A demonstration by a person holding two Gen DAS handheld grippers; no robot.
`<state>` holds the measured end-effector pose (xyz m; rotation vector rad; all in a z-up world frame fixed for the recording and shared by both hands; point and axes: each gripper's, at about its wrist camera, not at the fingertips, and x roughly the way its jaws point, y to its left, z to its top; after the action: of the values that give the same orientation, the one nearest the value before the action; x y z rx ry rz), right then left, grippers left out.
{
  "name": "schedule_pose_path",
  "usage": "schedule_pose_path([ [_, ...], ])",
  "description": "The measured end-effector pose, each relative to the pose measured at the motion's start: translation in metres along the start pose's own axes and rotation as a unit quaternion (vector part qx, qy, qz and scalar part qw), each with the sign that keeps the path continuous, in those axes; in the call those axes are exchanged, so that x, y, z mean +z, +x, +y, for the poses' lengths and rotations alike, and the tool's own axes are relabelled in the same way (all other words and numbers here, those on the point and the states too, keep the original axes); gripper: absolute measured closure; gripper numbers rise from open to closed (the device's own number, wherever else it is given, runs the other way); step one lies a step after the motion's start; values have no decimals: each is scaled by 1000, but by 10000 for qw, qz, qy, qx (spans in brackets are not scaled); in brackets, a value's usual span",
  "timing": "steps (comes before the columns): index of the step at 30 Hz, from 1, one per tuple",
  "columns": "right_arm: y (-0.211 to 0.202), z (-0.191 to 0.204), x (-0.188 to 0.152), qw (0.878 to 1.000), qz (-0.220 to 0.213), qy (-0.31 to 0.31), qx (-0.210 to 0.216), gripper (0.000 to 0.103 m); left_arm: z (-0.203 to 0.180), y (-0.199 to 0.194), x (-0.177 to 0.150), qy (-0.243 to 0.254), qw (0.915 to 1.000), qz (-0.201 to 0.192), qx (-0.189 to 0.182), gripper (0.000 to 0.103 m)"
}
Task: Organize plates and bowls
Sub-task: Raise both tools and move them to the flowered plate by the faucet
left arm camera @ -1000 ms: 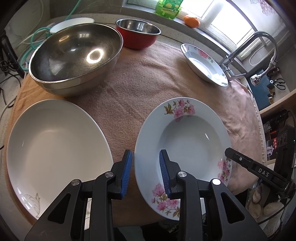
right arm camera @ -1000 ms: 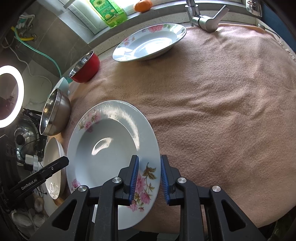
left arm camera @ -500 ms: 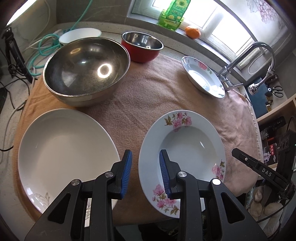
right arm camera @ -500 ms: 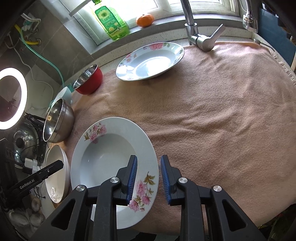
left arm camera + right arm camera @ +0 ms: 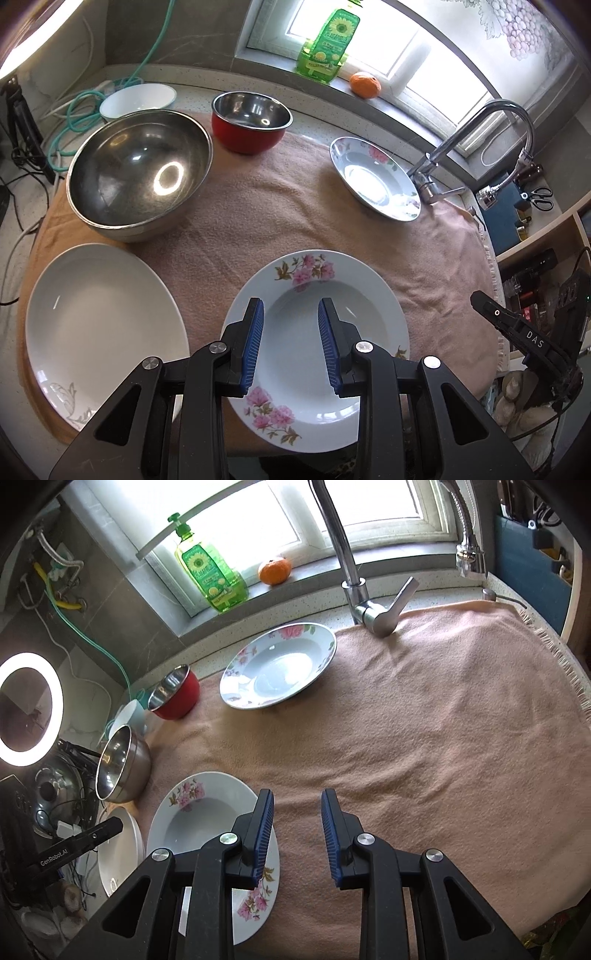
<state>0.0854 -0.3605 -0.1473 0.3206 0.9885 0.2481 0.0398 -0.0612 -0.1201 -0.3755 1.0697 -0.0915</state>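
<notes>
1. Nothing stacked yet, by the look of it: dishes lie spread apart on the pink towel [image 5: 258, 218].
2. Near floral plate [image 5: 332, 325] sits at the towel's front edge; 2nd floral plate [image 5: 373, 177] is by the faucet [image 5: 476, 136].
3. Plain white plate [image 5: 99, 317] front-left; big steel bowl [image 5: 140, 173], red bowl [image 5: 251, 122], white bowl [image 5: 136, 99] behind.
4. Left gripper [image 5: 290, 343] has jaws apart, empty, above the near floral plate.
5. Right gripper [image 5: 297, 834] is spread too, empty, w/ that plate beside it.
6. Left to do: plates & bowls all need grouping.
</notes>
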Motion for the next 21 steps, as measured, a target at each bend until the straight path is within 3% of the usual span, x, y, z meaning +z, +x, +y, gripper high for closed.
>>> schedule_pose_path([
  [11,-23,-31,38,9988,-216,-430,120,79,-53,11,15,63,9997,-210,-53,74],
  [21,-32,-55,72,9982,-265,-505,178,70,-83,22,53,235,9993,-302,25,74],
])
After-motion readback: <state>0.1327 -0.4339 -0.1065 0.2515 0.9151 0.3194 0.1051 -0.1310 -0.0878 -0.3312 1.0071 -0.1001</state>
